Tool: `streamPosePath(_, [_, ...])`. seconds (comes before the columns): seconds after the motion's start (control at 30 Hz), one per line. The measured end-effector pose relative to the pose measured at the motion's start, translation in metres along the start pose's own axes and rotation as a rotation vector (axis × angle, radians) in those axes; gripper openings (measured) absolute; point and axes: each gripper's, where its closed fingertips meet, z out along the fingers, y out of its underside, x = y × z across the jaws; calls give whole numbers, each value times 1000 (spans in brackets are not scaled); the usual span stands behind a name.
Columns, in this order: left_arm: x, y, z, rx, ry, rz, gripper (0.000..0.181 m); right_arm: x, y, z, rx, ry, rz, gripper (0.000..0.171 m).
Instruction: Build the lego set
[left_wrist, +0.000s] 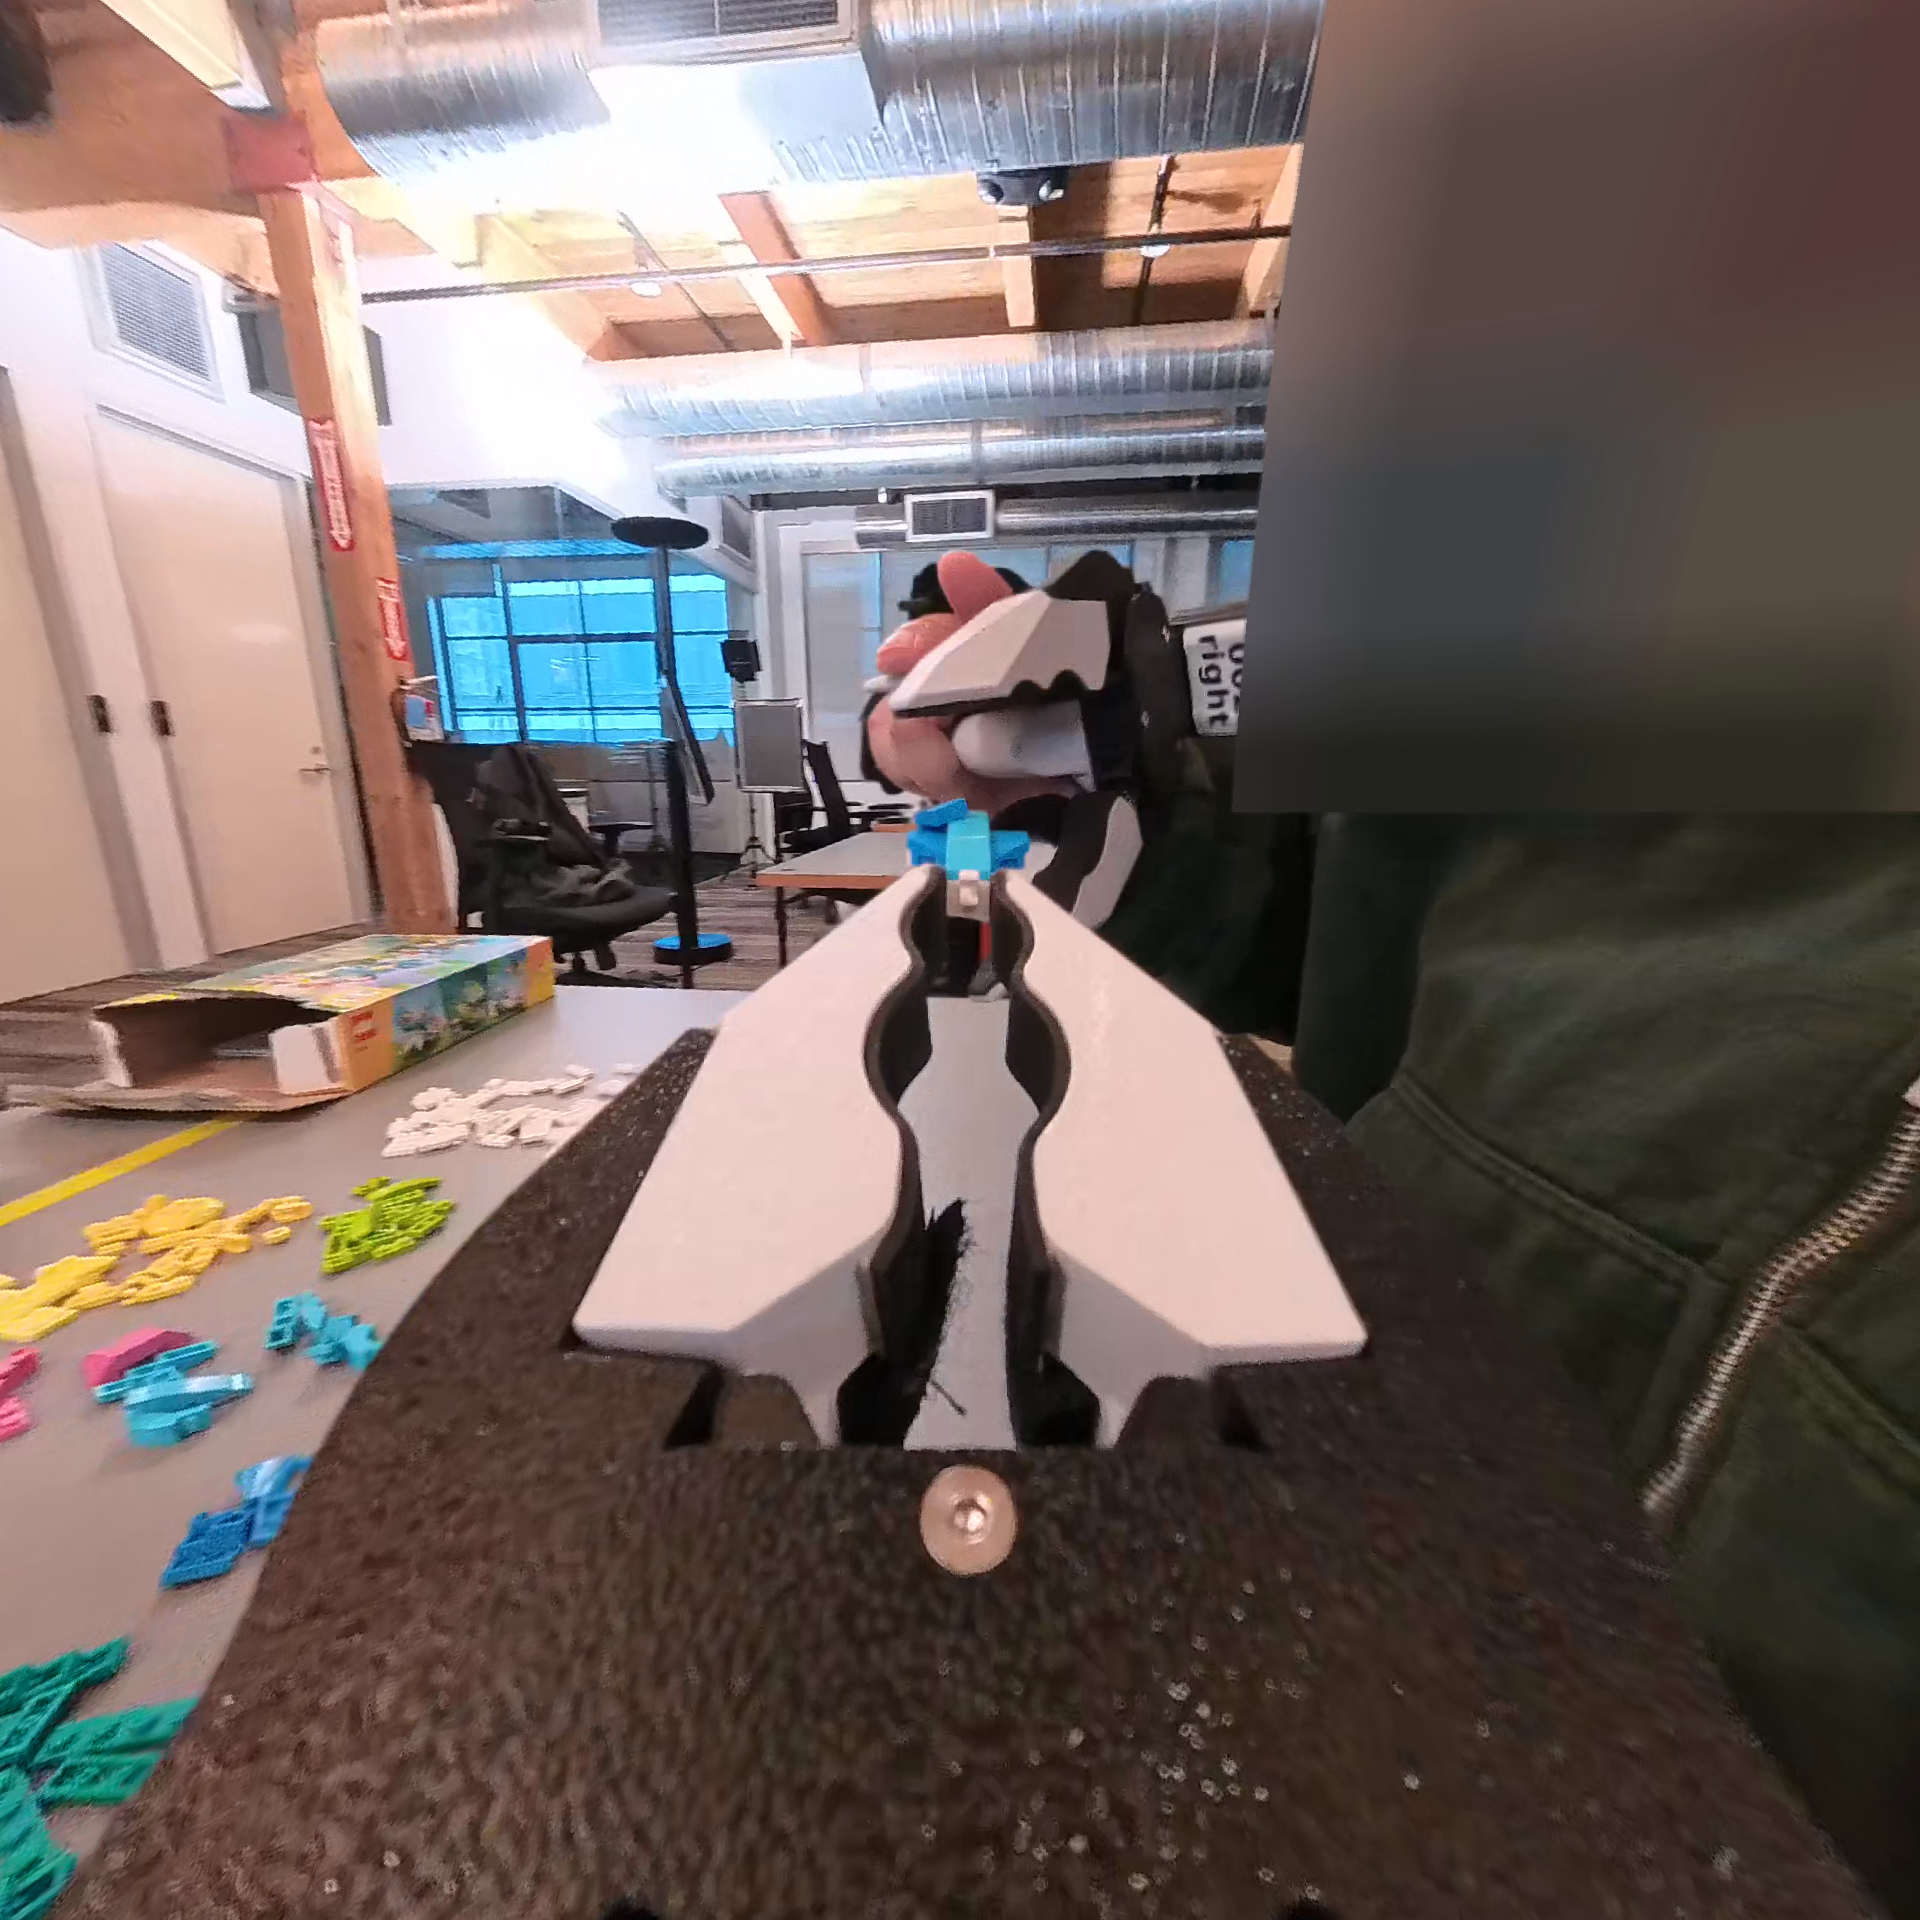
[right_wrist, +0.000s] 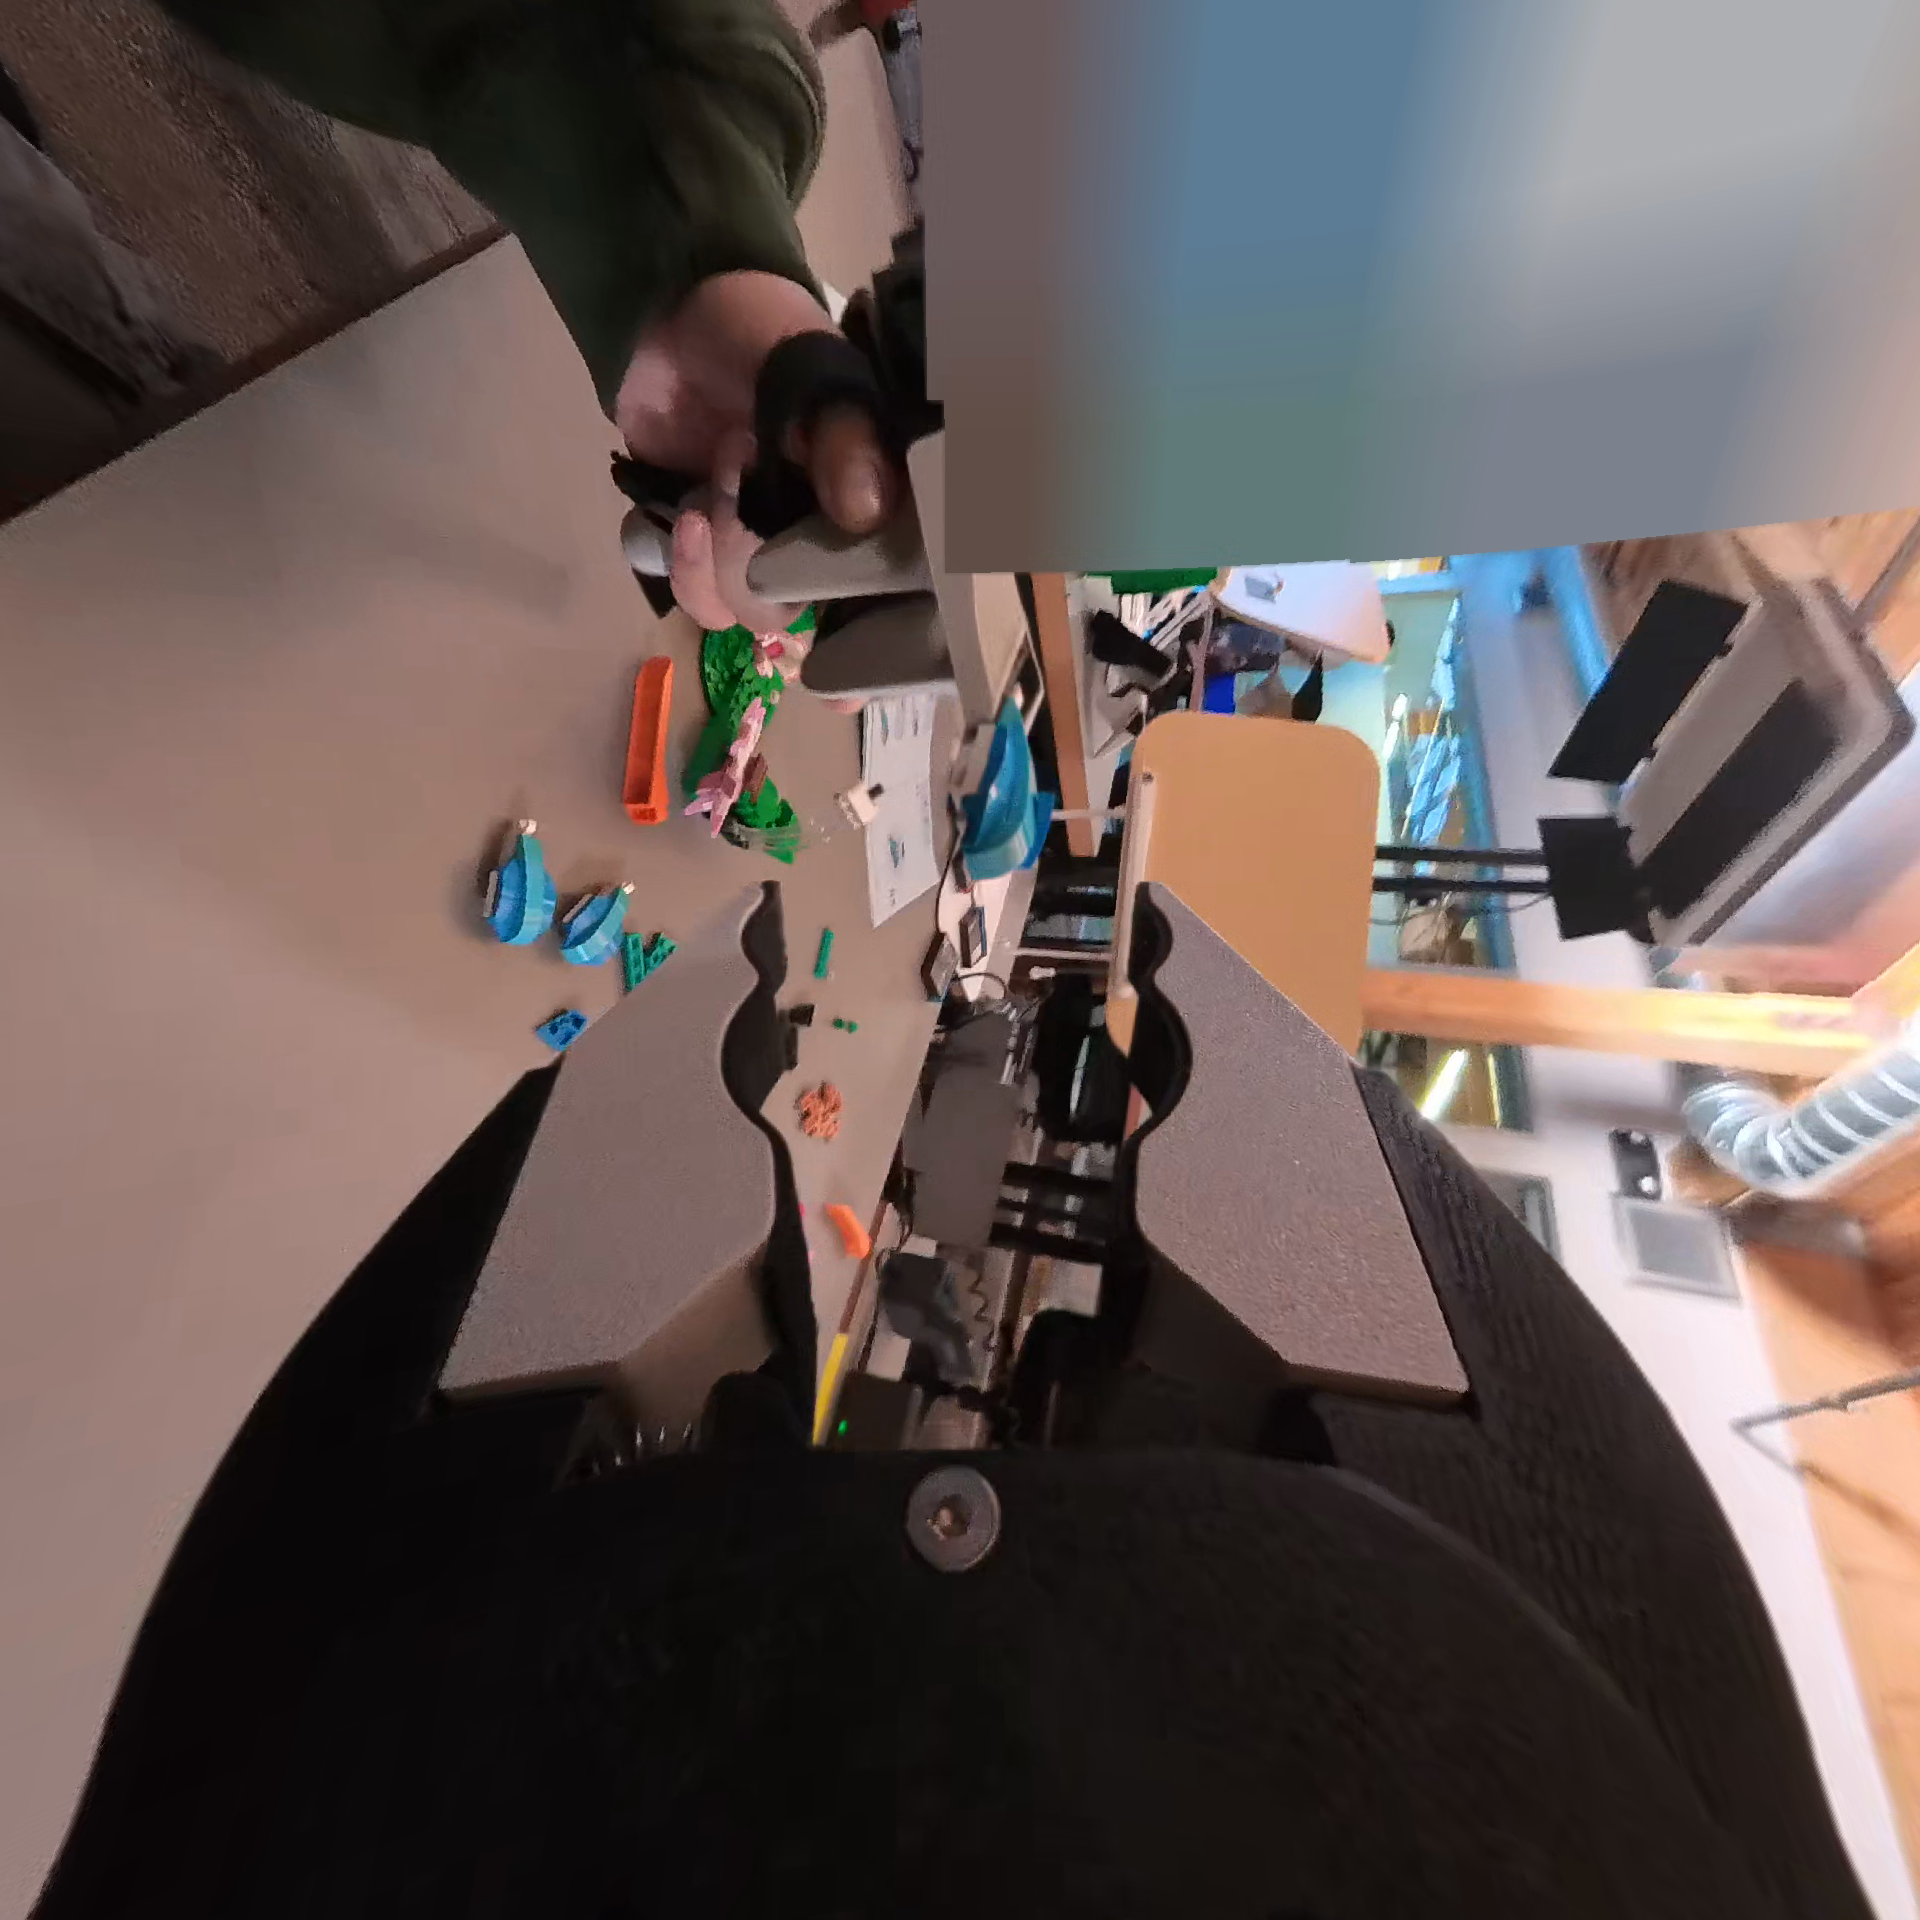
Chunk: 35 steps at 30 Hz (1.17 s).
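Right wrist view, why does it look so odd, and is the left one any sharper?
Right wrist view: rolled sideways, so the table runs up the left; wide-angle bending, soft background, open right hand-held gripper in shade. Left wrist view: upright, brightly lit, left hand-held gripper sharp on a small blue piece, edges stretched.

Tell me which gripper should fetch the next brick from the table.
Right. The right gripper is open and empty, so it is probably free to pick. The left gripper is shut on a small blue lego assembly at its fingertips and held above the table; it should keep holding that.
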Motion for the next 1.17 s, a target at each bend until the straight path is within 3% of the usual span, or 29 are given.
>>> streamPosePath(0.4, [8,0,4,-6,47,-27,5,-4,-13,11,21,-5,-111,38])
streamPosePath(0.73, [17,-15,13,-2,-73,223,5,24,-15,3,-106,191,-235,16])
streamPosePath(1.17, [23,-28,20,-11,-245,528,5,39,-20,-10,-167,318,-366,15])
